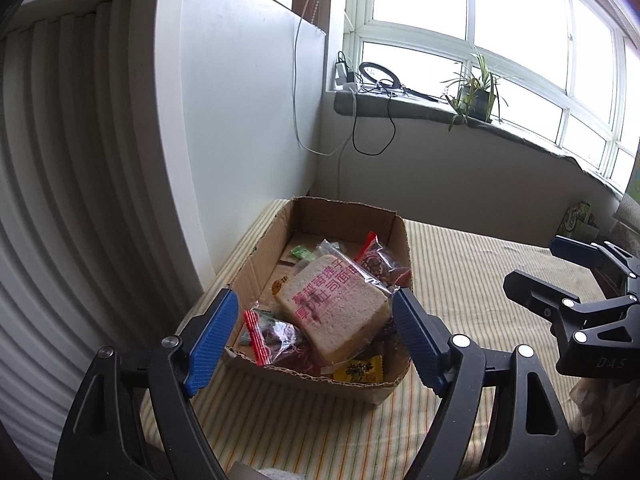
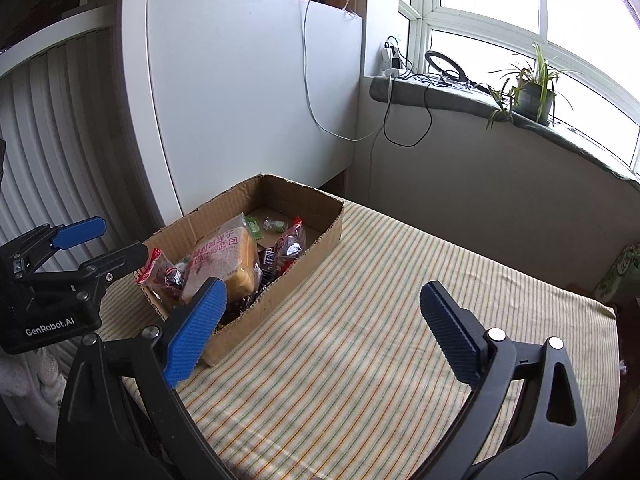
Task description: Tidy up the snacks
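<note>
Spreading across the lower half of both views, the striped cloth [image 2: 380,320] covers the surface that carries everything else. On it, left of centre in the right wrist view and at the middle of the left wrist view, stands the open cardboard box [image 1: 276,236], just beside the white panel behind it. The left gripper [image 1: 316,332] fills the bottom of its own view, its blue pads spread wide on either side of the box's near end, gripping nothing and touching no packet. The right gripper [image 2: 324,328] sits at the bottom of its view, jaws equally wide and empty over bare cloth to the right of the box. Inside the box the wrapped bread slice [image 1: 334,306] lies tilted on top of the heap at the near end. Beside it lie a red-edged clear packet [image 1: 266,334], a red snack bag [image 1: 376,260], a yellow packet [image 1: 360,370] at the near wall, and small green sweets [image 1: 303,253] on the bare box floor farther back.
</note>
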